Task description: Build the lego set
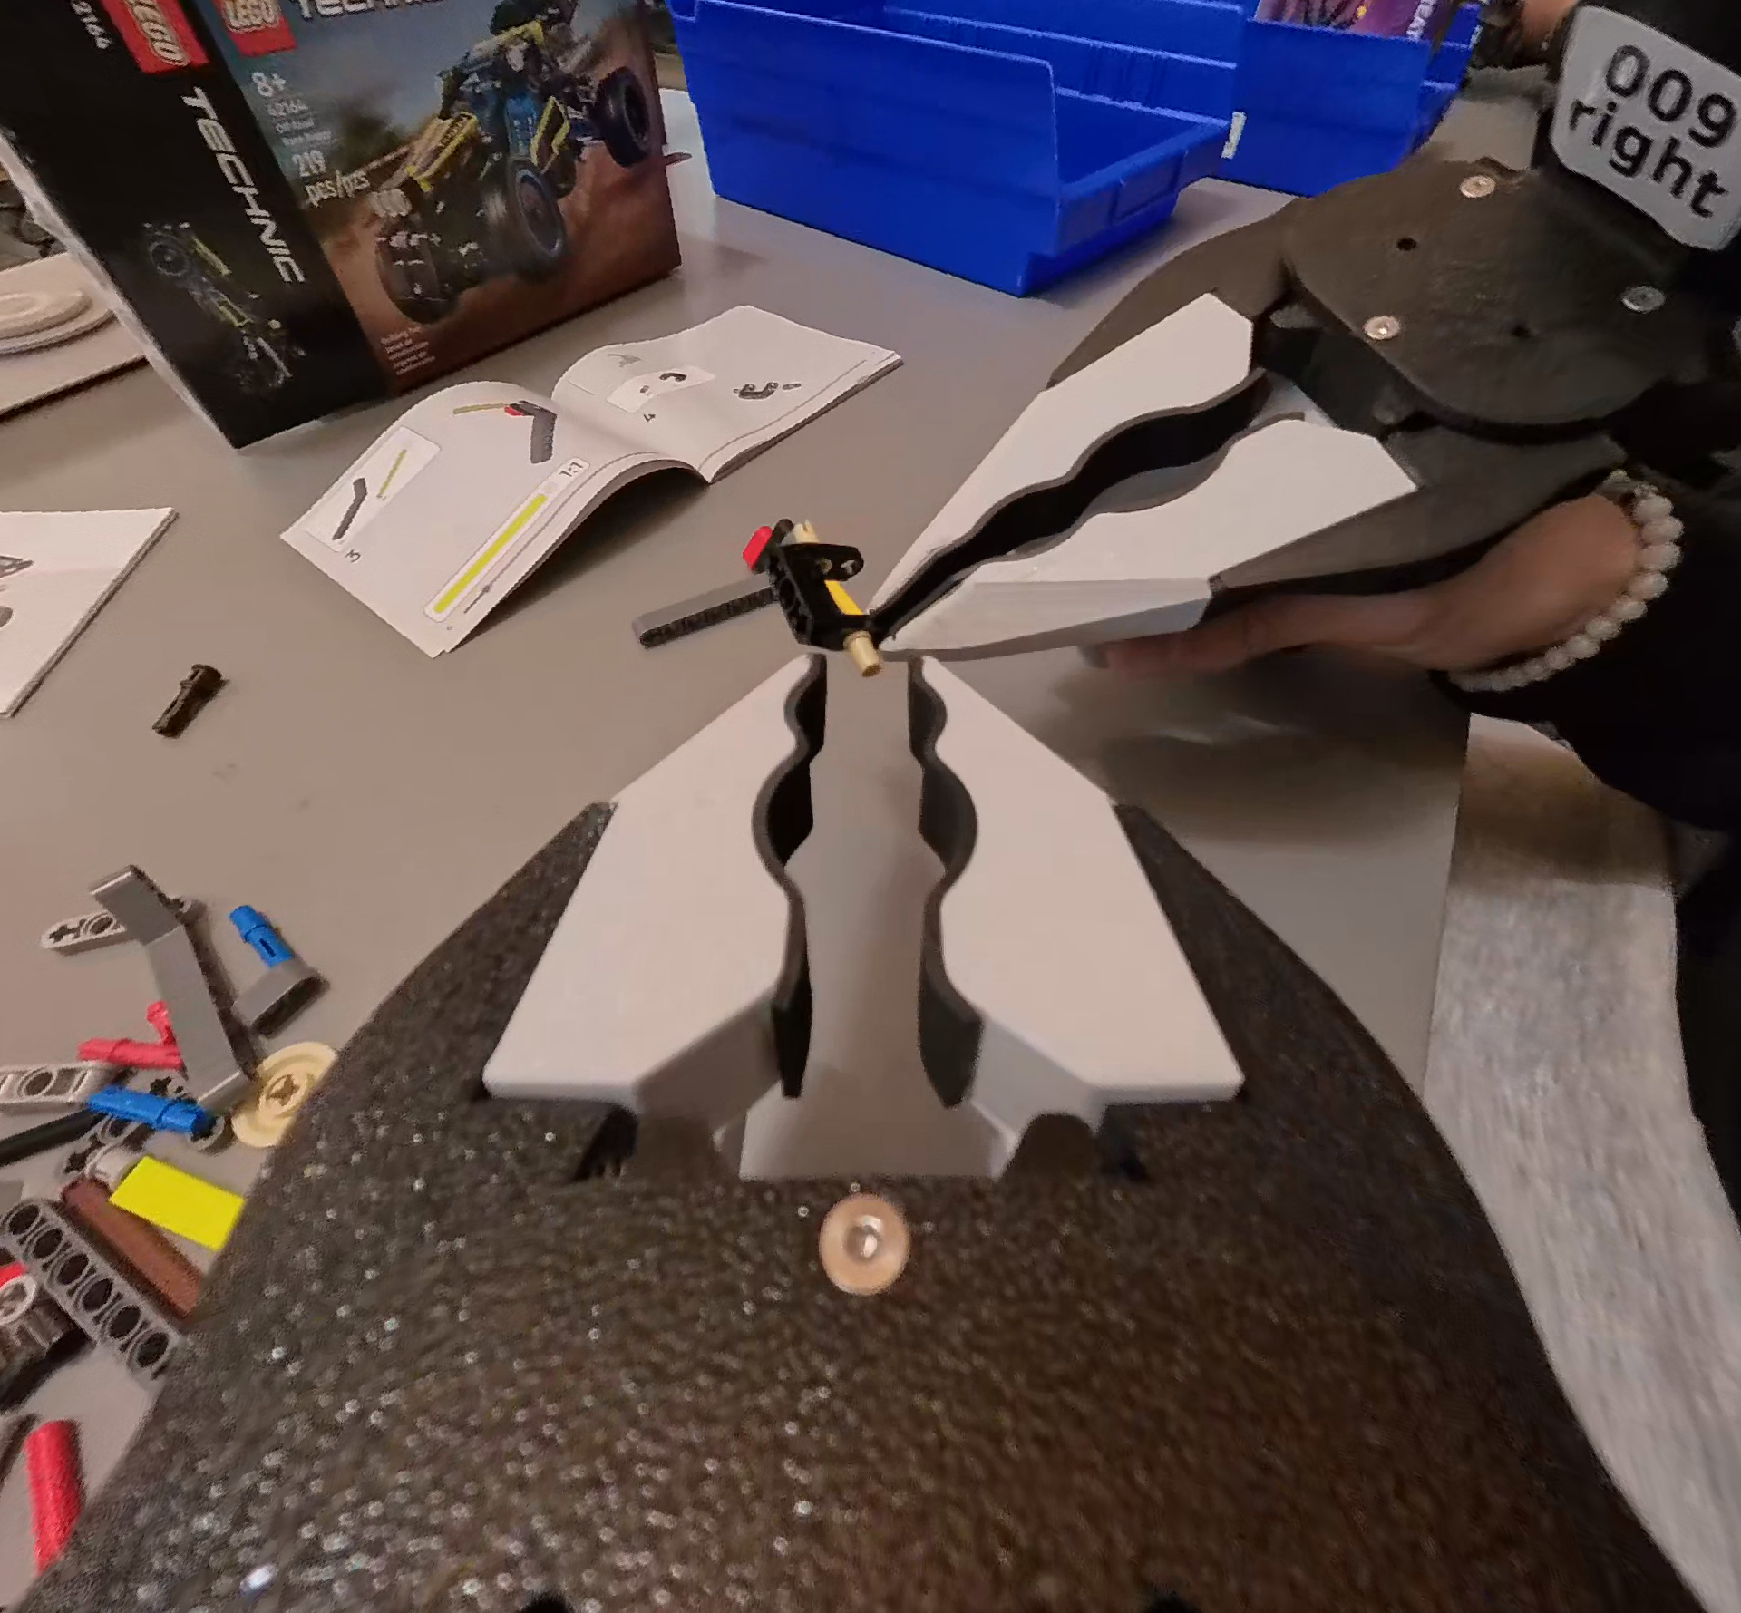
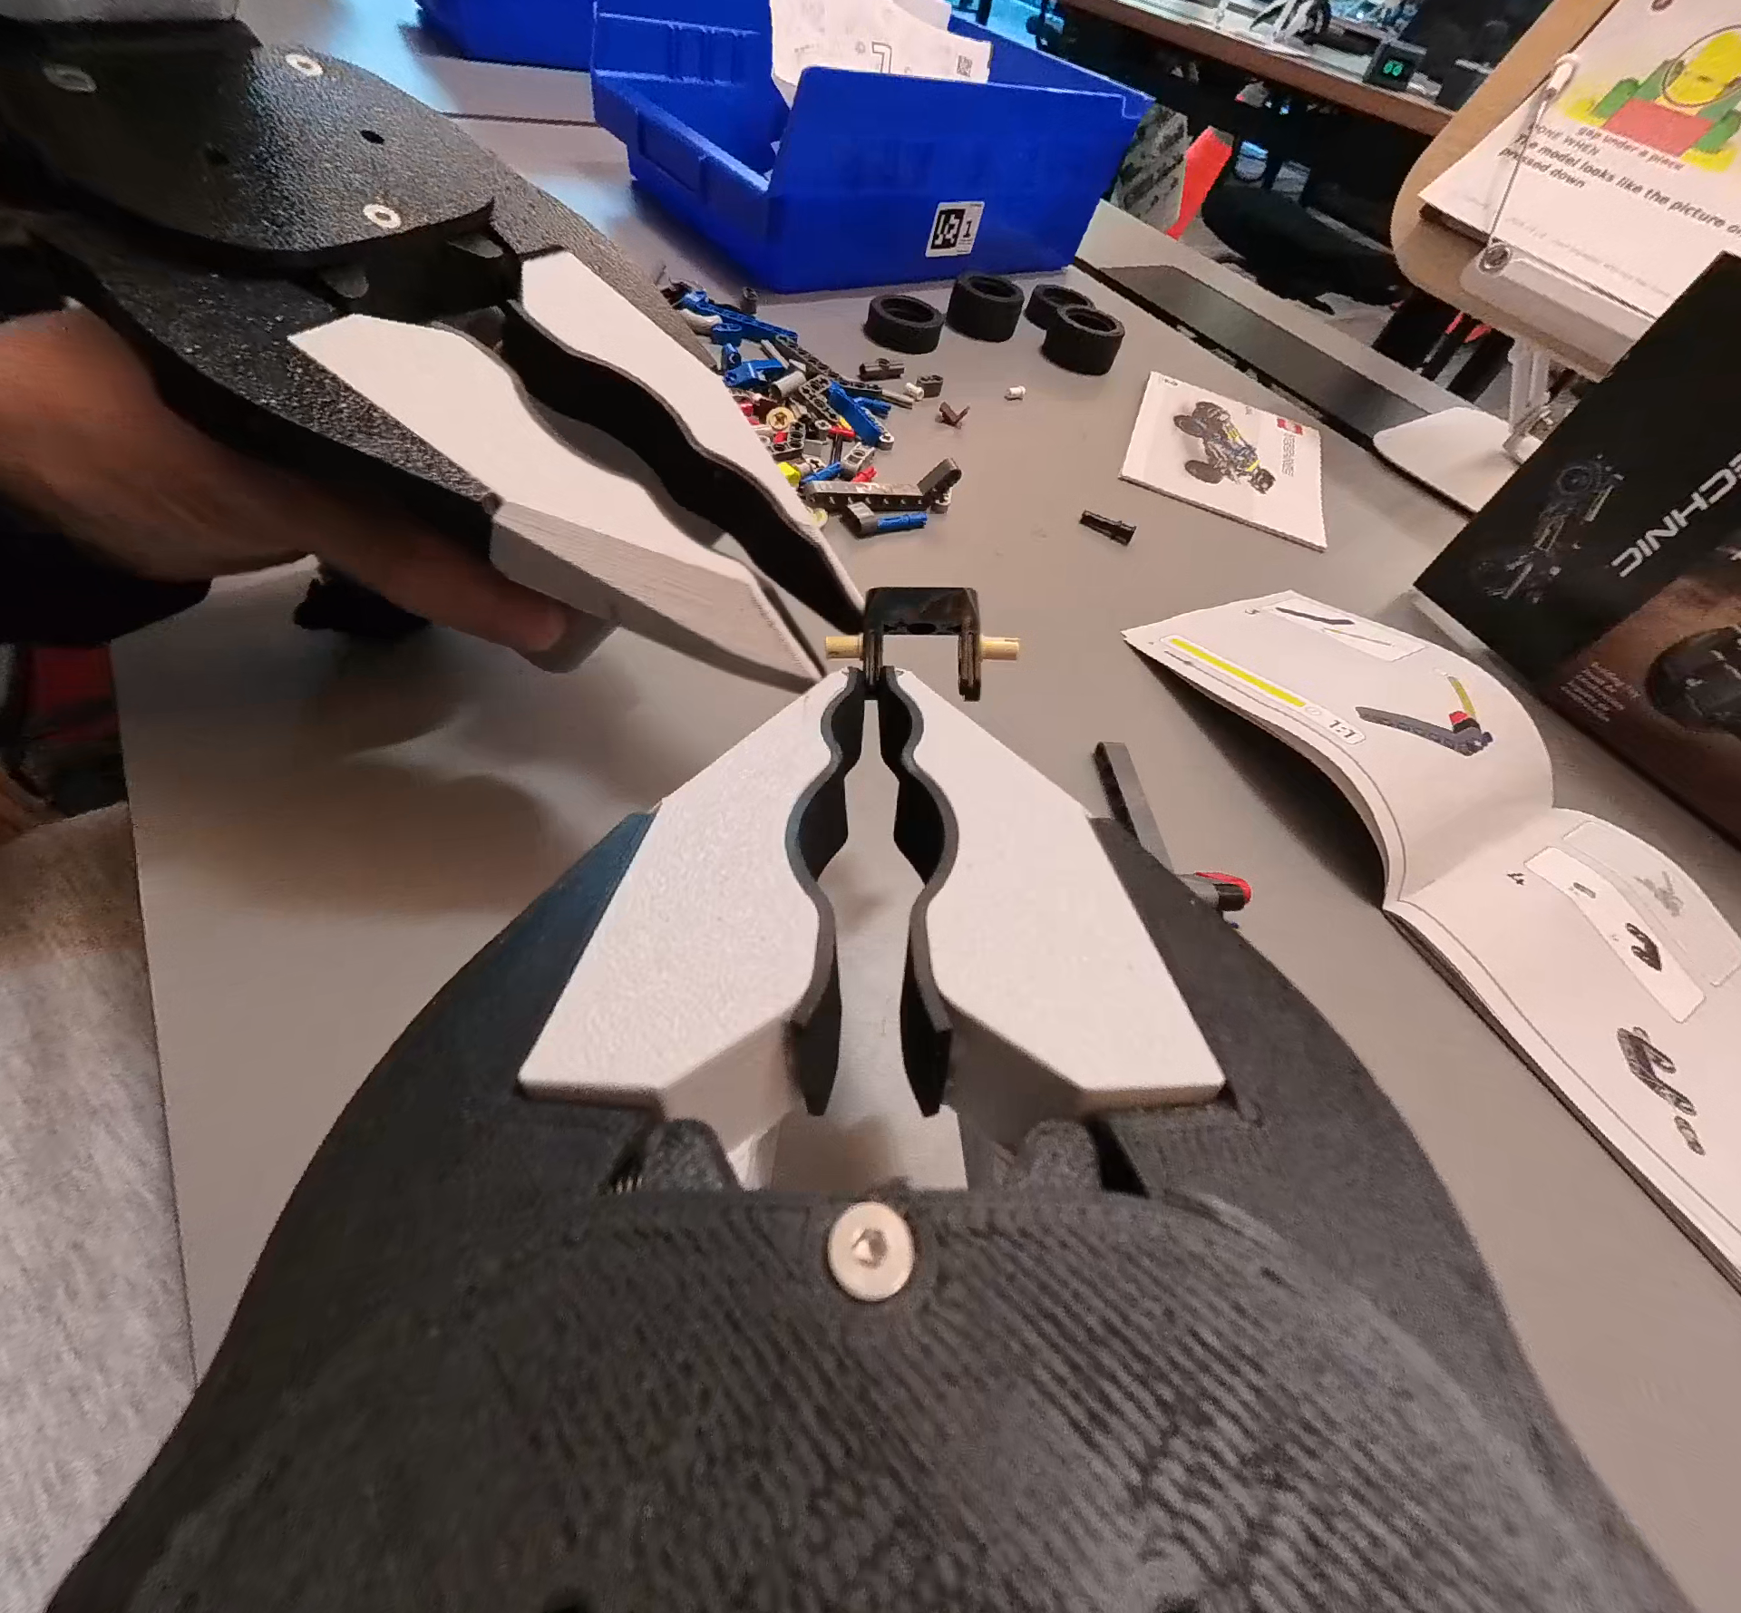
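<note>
My right gripper (image 2: 871, 678) is shut on a small black U-shaped bracket (image 2: 919, 626) and holds it above the grey table. A tan pin (image 2: 999, 646) sticks out of each side of the bracket. In the left wrist view the right gripper (image 1: 876, 626) comes in from the right with the bracket (image 1: 812, 581). My left gripper (image 1: 867, 668) is open. Its tips stand on either side of the near tan pin (image 1: 865, 659) without closing on it. In the right wrist view the left gripper (image 2: 838, 649) reaches in from the upper left.
A dark beam with a red piece (image 1: 697, 612) lies just behind the bracket. The open manual (image 1: 584, 456), the set's box (image 1: 330, 155) and blue bins (image 1: 942, 126) stand beyond. Loose pieces (image 2: 829, 437), several tyres (image 2: 989, 310) and a black pin (image 2: 1107, 525) lie around. Only a small space, under 4 cm, lies between the two pairs of fingers.
</note>
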Motion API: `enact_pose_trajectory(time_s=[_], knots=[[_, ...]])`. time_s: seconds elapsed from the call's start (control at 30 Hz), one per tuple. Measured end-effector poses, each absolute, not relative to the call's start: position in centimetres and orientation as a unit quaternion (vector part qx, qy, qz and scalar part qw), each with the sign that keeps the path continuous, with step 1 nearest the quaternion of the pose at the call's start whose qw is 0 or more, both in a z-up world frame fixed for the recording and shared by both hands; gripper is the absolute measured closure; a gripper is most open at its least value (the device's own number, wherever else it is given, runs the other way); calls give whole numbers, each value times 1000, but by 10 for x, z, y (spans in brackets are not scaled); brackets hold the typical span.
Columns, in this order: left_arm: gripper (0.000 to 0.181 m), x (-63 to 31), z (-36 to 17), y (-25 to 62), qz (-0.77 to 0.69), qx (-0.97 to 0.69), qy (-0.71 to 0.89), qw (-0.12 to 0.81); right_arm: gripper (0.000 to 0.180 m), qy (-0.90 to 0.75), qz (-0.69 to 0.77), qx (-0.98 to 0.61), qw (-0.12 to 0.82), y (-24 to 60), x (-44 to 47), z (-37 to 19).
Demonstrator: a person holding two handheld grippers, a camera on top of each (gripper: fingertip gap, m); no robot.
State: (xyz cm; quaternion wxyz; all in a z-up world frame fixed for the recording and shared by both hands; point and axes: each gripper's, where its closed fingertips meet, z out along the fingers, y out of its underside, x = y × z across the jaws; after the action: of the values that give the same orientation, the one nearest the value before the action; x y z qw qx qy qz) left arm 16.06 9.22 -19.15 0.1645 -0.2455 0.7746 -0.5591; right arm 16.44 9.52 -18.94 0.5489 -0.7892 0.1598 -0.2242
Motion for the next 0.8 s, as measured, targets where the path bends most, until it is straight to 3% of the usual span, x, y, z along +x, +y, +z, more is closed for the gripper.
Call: enact_pose_trajectory(time_s=[0.2, 0.5, 0.6, 0.8], knots=[[164, 155, -195, 95, -547, -225, 791, 158, 178, 161, -202, -798, 545, 97, 163, -193], [133, 135, -227, 105, -433, -137, 876, 165, 178, 93, -66, -879, 462, 99, 130, -234], [133, 127, -245, 106, -383, -108, 904, 157, 178, 64, -66, -906, 412, 95, 125, -251], [139, 122, -251, 95, -397, -113, 903, 123, 178, 15, -18, -910, 414, 94, 110, -252]])
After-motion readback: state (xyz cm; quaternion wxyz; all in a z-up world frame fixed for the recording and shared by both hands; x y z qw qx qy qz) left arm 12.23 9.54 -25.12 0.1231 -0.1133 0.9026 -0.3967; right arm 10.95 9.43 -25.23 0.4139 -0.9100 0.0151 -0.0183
